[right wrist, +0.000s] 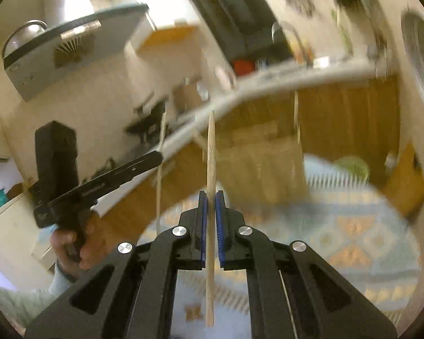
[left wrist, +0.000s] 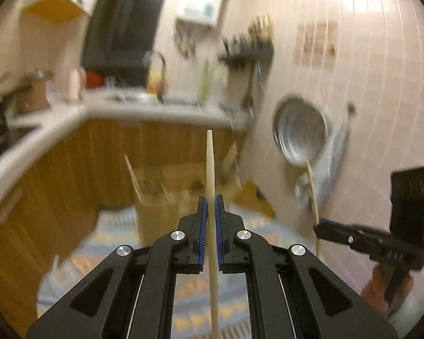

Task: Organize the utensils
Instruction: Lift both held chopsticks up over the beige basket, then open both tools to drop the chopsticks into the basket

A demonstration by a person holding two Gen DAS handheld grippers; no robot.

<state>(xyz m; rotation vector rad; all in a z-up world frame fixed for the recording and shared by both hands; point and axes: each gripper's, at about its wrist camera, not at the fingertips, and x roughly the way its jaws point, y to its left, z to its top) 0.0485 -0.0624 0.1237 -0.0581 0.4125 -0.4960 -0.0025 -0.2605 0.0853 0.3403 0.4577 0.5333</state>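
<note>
left gripper [left wrist: 211,220]: black body, blue pads
right gripper [right wrist: 211,217]: black body, blue pads
chopsticks [left wrist: 211,175]: pale wood
counter [left wrist: 56,130]: white top, orange-brown wooden fronts
rug [right wrist: 353,226]: light blue, patterned with orange diamonds
wall [left wrist: 381,84]: pinkish-white tiles

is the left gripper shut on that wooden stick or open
Shut on it: the left gripper has both blue pads pressed against the wooden stick.

Warm indoor light, wall glare — motion-blurred, fisheye-warped edges
</note>
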